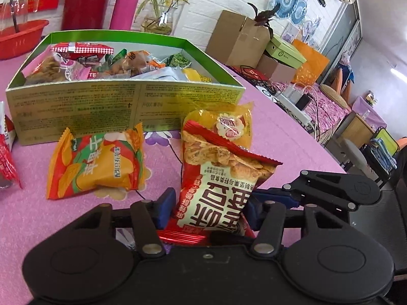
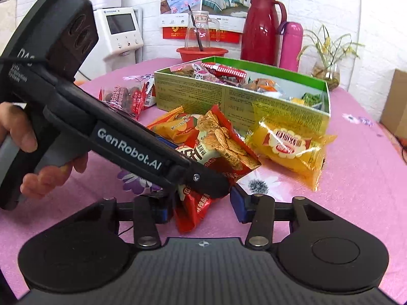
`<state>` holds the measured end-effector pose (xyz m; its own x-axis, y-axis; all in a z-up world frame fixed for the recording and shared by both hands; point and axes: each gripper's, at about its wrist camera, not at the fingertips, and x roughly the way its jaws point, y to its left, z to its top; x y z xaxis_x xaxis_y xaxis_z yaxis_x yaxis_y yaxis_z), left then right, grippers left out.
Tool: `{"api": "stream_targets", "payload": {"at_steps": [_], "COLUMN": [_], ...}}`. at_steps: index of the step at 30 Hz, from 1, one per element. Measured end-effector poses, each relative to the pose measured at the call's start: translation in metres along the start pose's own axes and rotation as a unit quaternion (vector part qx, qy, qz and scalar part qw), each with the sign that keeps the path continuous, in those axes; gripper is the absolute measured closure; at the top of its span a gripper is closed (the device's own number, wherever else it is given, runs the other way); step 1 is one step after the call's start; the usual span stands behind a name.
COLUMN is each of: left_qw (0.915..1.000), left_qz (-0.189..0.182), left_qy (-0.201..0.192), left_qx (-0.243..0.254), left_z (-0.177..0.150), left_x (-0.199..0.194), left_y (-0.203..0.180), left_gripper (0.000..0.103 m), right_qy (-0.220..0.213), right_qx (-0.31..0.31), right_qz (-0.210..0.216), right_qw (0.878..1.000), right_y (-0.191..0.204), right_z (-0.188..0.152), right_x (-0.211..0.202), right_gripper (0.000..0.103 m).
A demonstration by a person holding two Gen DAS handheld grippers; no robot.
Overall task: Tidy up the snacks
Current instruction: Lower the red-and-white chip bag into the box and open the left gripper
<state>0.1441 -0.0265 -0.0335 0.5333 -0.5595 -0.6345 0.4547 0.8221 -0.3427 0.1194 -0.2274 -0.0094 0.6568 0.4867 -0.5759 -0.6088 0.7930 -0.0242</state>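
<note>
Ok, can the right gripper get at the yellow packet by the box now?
Probably not straight away: the red bag, held by the left gripper, sits between the open jaws of the right gripper. The yellow packet lies just beyond, nothing on top.

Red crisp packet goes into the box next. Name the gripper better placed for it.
Left. The left gripper is shut on the red packet, facing the green box. The right gripper stands open.

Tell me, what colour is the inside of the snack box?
Bright green inside the box, seen best from the left wrist view.
</note>
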Motion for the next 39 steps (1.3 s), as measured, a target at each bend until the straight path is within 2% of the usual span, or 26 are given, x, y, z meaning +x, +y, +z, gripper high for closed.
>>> {"api": "stream_targets", "payload": {"at_steps": [6, 16, 18, 21, 23, 24, 25, 26, 27, 29, 32, 34, 36, 39], "left_qw": [0.9989, 0.9929, 0.9924, 0.9928, 0.9933, 0.9935, 0.9931, 0.9919, 0.9905, 0.9901, 0.9911, 0.9909, 0.9904, 0.9890], "left_qz": [0.007, 0.017, 0.020, 0.018, 0.017, 0.020, 0.031, 0.049, 0.063, 0.069, 0.068, 0.067, 0.066, 0.070], "left_qy": [-0.040, -0.107, -0.114, -0.116, -0.114, -0.112, -0.113, -0.117, -0.122, -0.121, -0.111, -0.110, -0.114, -0.125], "left_qx": [0.023, 0.049, 0.040, 0.022, 0.006, 0.002, -0.001, -0.004, -0.010, -0.019, -0.030, -0.037, -0.040, -0.034], "left_z": [0.024, 0.099, 0.112, 0.127, 0.132, 0.132, 0.131, 0.130, 0.127, 0.121, 0.118, 0.116, 0.114, 0.108], "left_x": [-0.016, -0.016, -0.011, -0.003, 0.002, 0.006, 0.009, 0.012, 0.014, 0.016, 0.018, 0.015, 0.009, -0.004], "left_y": [-0.012, -0.003, 0.006, 0.024, 0.037, 0.041, 0.045, 0.049, 0.052, 0.060, 0.067, 0.068, 0.066, 0.060], "left_gripper": [0.087, 0.087, 0.087, 0.087, 0.088, 0.080, 0.067, 0.023, 0.000, 0.000, 0.000, 0.000, 0.000, 0.000], "right_qy": [-0.039, -0.126, -0.134, -0.138, -0.141, -0.137, -0.128, -0.114, -0.099, -0.083, -0.078, -0.079, -0.083, -0.085], "right_qx": [-0.017, -0.052, -0.048, -0.045, -0.044, -0.040, -0.036, -0.036, -0.039, -0.047, -0.047, -0.050, -0.056, -0.070], "right_qz": [-0.009, -0.043, -0.045, -0.048, -0.044, -0.041, -0.042, -0.048, -0.059, -0.069, -0.065, -0.068, -0.075, -0.088], "right_qw": [0.999, 0.990, 0.989, 0.988, 0.988, 0.989, 0.990, 0.992, 0.993, 0.993, 0.994, 0.993, 0.992, 0.990], "right_y": [-0.007, -0.041, -0.050, -0.059, -0.066, -0.069, -0.071, -0.072, -0.072, -0.069, -0.068, -0.066, -0.064, -0.059], "right_z": [0.016, 0.068, 0.079, 0.091, 0.096, 0.097, 0.098, 0.098, 0.099, 0.097, 0.093, 0.092, 0.092, 0.094], "right_x": [-0.011, 0.002, 0.013, 0.028, 0.040, 0.047, 0.056, 0.063, 0.074, 0.083, 0.084, 0.080, 0.075, 0.072], "right_gripper": [0.027, 0.028, 0.030, 0.042, 0.046, 0.045, 0.044, 0.036, 0.034, 0.033, 0.026, 0.019, 0.002, 0.001]}}
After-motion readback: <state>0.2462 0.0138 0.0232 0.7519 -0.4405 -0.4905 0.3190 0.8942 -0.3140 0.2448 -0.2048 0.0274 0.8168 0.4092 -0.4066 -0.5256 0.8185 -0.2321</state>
